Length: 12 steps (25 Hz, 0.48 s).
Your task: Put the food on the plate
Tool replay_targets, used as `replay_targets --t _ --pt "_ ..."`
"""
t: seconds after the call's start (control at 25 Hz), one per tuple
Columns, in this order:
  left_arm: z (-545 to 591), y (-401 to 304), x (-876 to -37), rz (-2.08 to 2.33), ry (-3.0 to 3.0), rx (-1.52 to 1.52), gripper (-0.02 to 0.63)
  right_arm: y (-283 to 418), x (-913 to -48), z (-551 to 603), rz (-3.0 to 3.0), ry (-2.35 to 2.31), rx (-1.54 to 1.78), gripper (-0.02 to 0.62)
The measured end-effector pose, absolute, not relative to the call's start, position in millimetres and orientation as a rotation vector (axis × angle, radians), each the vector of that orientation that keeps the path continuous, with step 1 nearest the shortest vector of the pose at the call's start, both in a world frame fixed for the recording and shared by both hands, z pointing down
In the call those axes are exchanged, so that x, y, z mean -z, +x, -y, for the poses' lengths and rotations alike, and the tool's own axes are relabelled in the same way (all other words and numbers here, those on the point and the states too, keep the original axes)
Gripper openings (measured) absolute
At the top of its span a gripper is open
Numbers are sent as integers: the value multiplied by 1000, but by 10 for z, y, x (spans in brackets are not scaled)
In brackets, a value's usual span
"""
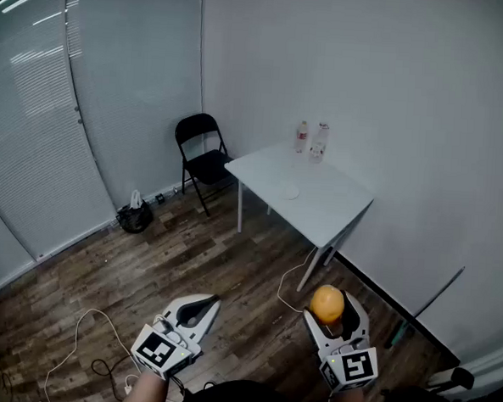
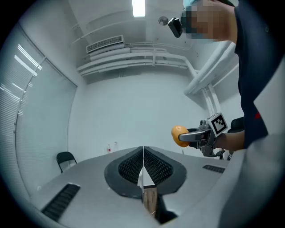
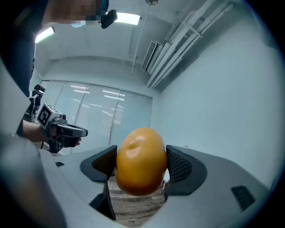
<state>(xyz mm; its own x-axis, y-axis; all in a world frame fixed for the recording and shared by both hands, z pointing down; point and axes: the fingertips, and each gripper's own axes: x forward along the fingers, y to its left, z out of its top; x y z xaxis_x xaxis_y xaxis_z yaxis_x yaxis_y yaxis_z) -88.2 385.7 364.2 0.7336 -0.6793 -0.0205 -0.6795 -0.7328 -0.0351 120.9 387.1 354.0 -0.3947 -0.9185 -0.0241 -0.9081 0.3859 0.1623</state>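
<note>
My right gripper (image 1: 328,309) is shut on a round orange fruit (image 1: 327,303), held above the wooden floor at the lower right of the head view. In the right gripper view the orange fruit (image 3: 141,161) fills the gap between the two jaw pads. My left gripper (image 1: 203,305) is shut with nothing in it, low at the lower left; its pads meet in the left gripper view (image 2: 143,165). A small white plate (image 1: 289,191) lies on the white table (image 1: 336,214) across the room, well away from both grippers.
Two bottles (image 1: 311,140) stand at the table's far edge by the wall. A black folding chair (image 1: 201,157) is left of the table, a dark bag (image 1: 134,217) by the blinds. Cables (image 1: 291,283) trail over the wooden floor. A dark rod (image 1: 437,292) leans at the right wall.
</note>
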Motion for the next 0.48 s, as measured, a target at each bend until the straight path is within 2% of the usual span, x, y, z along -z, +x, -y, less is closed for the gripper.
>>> replay_targets --t 0.48 --pt "-3914 -1079 -3655 -1091 -2888 -27 24 922 -3561 -3918 2560 1708 231 356"
